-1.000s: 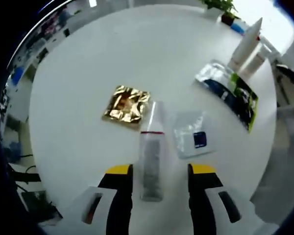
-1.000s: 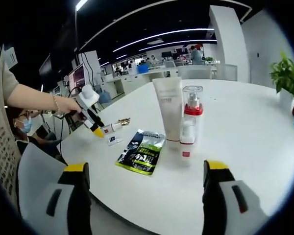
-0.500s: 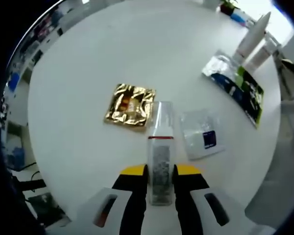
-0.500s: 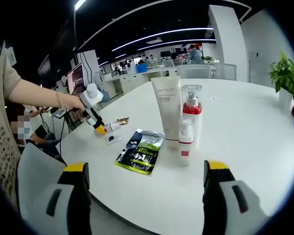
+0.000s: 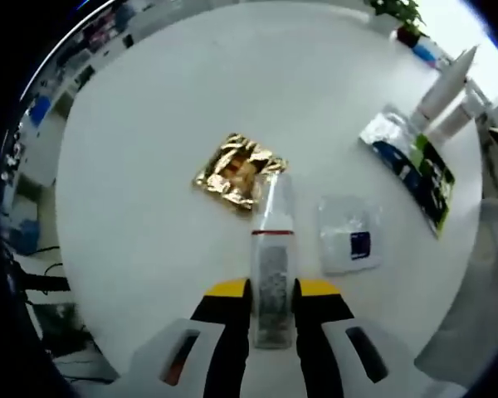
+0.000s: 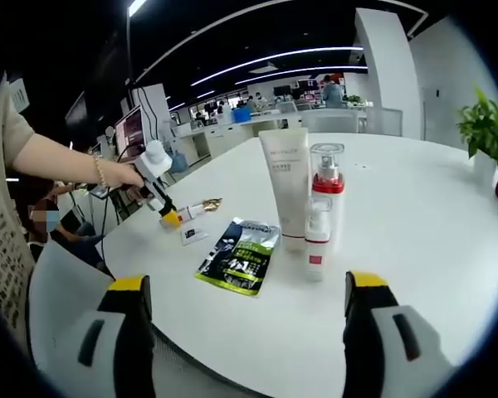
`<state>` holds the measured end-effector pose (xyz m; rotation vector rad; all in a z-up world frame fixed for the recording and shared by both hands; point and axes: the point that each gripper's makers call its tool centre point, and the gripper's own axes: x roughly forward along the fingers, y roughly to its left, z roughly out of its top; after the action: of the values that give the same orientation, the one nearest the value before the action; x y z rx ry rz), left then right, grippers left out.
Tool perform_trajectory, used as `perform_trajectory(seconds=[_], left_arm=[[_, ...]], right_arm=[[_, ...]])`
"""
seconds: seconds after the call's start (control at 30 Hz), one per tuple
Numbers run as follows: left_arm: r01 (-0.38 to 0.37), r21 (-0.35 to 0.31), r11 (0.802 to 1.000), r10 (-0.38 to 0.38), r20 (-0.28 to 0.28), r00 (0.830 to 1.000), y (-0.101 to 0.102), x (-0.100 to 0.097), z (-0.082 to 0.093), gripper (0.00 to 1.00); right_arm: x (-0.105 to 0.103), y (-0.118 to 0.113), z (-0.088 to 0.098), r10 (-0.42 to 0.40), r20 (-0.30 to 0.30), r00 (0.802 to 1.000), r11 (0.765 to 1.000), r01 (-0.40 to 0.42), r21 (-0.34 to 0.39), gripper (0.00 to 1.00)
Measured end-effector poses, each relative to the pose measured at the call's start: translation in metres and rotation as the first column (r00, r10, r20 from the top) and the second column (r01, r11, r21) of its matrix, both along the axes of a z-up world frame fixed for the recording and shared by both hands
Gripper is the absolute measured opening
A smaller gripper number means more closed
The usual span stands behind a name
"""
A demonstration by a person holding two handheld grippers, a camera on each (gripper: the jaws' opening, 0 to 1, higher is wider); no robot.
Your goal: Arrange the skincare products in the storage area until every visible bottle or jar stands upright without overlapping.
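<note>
Bright, even ceiling strip lights point(image 6: 257, 65) wash my white desk point(image 5: 149, 166), leaving only soft, faint shadows. The fisheye bends straight lines hard toward the edges. My left view is slightly soft, and daylight blows out its upper right corner.

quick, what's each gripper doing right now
Left gripper: shut on the clear bottle lying on the table.
Right gripper: open, holding nothing.
</note>
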<state>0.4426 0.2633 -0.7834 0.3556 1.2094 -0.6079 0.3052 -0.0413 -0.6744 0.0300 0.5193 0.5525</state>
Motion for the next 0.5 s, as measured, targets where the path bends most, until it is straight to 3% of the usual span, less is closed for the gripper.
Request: perform_trajectory(seconds=[0.13, 0.27, 0.3, 0.4, 0.5], left_arm=[[-0.018, -0.022, 1.000, 0.018, 0.010, 1.000, 0.000, -0.013, 0.008, 0.16], [-0.043, -0.102, 0.994, 0.046, 0.030, 0.998, -0.008, -0.021, 0.018, 0.16], [-0.019, -0.139, 0.990, 0.028, 0.066, 0.997, -0.014, -0.021, 0.025, 0.16], [-0.010, -0.202, 0.979, 0.029, 0.090, 0.996, -0.024, -0.033, 0.043, 0.16], [-0.046, -0.250, 0.967, 0.078, 0.118, 0.990, -0.028, -0.041, 0.059, 0.16]], right_arm=[[-0.001, 0.004, 0.000, 0.019, 0.000, 1.000, 1.000, -0.019, -0.004, 0.97], [-0.003, 0.008, 0.001, 0.043, -0.002, 0.999, 0.999, -0.043, 0.008, 0.96], [-0.004, 0.009, 0.001, 0.048, -0.003, 0.999, 0.999, -0.048, 0.011, 0.96], [-0.005, 0.013, 0.002, 0.062, -0.008, 0.998, 0.998, -0.062, 0.023, 0.96], [-0.007, 0.016, 0.002, 0.077, -0.011, 0.997, 0.997, -0.076, 0.032, 0.95]])
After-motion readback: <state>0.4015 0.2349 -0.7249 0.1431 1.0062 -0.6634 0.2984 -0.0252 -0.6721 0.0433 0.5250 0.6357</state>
